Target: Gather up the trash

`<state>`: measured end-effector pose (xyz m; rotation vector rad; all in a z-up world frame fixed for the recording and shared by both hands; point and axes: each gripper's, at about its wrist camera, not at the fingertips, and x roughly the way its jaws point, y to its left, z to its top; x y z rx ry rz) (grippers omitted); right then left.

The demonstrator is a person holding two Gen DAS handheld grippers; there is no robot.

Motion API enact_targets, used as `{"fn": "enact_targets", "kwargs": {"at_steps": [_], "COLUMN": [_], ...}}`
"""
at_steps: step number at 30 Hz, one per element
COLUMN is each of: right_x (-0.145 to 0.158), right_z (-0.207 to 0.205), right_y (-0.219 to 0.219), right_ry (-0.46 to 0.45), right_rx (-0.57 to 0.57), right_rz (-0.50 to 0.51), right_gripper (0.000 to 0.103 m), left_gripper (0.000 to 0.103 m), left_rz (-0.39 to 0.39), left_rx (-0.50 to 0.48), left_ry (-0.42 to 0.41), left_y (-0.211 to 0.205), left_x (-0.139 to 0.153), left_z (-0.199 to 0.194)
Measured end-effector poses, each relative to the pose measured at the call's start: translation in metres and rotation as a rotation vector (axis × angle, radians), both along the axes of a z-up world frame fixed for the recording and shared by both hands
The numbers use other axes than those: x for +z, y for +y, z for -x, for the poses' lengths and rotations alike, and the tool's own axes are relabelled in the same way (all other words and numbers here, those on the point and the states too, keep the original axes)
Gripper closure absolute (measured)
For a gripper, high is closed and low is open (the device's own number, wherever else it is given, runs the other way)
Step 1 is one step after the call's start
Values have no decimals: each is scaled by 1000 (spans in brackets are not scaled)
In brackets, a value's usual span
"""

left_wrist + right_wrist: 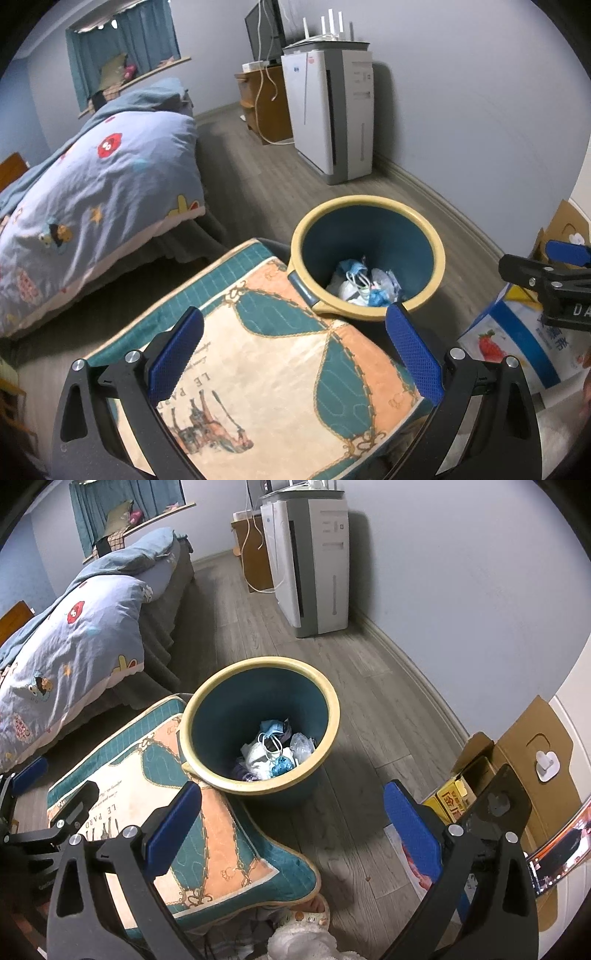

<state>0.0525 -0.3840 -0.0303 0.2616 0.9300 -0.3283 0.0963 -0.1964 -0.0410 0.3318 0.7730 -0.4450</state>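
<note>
— Where does the trash sit?
— Crumpled trash (273,755) lies at the bottom of the teal bin (334,716), which touches the patterned cushion (207,834).
— And the grippers?
— The left gripper (295,350) gapes wide above that cushion, holding nothing. The right gripper (293,827) is spread wide too, empty, beside the bin.

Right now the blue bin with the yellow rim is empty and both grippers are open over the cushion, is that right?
Not quite: the bin is not empty. The right wrist view shows crumpled trash at its bottom. The rest holds: the left gripper and right gripper are open, near the cushion.
</note>
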Motion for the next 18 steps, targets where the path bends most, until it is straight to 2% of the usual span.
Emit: {"fn": "enact_targets", "kwargs": {"at_steps": [18], "right_x": [4], "right_z": [-3], "right_y": [10], "right_ry": [-2], "right_rx": [21], "right_rz": [28], "right_gripper": [6], "left_gripper": [5], "left_rz": [1], "left_rx": [0], "left_ry": [-2], "left_y": [0], "left_x": [1], "left_z": [3]}}
